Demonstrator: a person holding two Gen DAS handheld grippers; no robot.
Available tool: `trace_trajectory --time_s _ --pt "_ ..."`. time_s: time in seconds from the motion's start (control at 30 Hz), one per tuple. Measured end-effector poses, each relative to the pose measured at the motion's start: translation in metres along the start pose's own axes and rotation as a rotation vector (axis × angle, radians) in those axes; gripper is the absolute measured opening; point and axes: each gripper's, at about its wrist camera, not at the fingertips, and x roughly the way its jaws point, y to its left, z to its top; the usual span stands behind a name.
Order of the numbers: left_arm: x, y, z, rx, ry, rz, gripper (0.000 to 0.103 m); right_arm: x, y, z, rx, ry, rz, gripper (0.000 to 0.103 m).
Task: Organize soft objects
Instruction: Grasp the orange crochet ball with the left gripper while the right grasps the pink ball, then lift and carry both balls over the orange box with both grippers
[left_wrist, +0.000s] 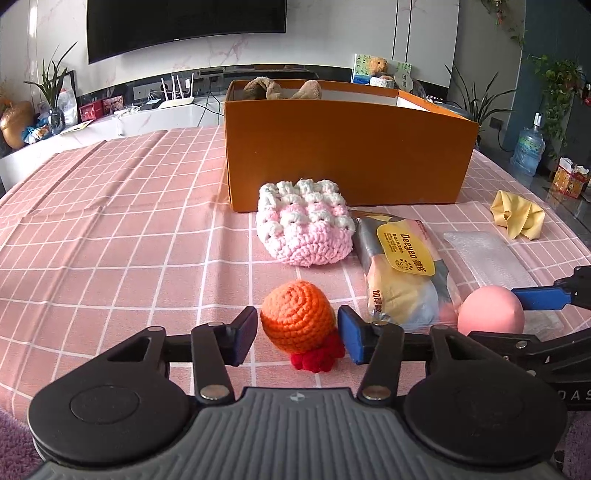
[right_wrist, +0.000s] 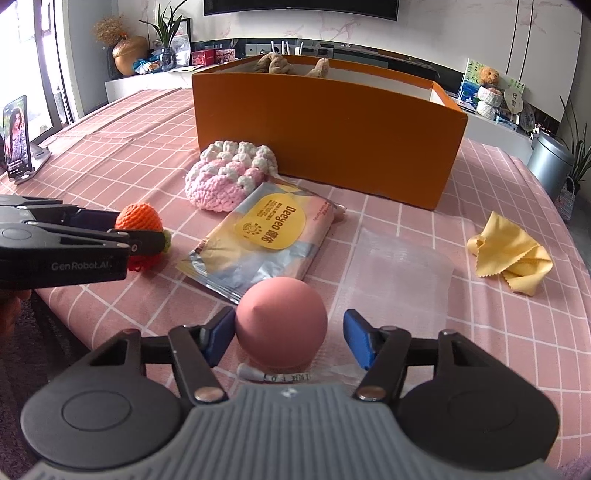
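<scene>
**Two grippers, each set around one soft thing**

Six loose soft things lie on the checked table (left_wrist: 110, 221) in front of one orange box (left_wrist: 343, 147): one crochet carrot (left_wrist: 295, 317), one pink ball (right_wrist: 280, 325), one pink-and-white crochet pouch (left_wrist: 303, 225), one wipes pack (right_wrist: 266, 236), one clear bag (right_wrist: 399, 266) and one yellow cloth (right_wrist: 513, 258). Brown plush (left_wrist: 284, 90) shows over the box rim.

The carrot is orange with a red fringe; the ball is smooth and matte. Both lie near the table's near edge, the cloth toward its right edge.

The left gripper (left_wrist: 297, 336) tilts down with the carrot between its jaws, pads close beside it; whether they press I cannot tell. The right gripper (right_wrist: 290, 338) tilts down around the ball, a gap showing at its right pad.
</scene>
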Motion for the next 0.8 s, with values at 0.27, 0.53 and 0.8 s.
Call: trace_trajectory --time_s 0.27,0.53,0.8 --pt "0.007 0.001 0.000 -0.009 0.017 0.002 0.056 0.001 0.005 0.000 -0.023 0.004 0.018 0.051" --pt "0.008 0.000 0.000 -0.004 0.019 -0.016 0.041 -0.001 0.004 0.001 -0.014 -0.002 0.026 0.049" --pt "0.000 0.004 0.002 -0.022 -0.016 -0.034 0.040 -0.011 -0.006 0.006 0.037 -0.038 0.018 0.049"
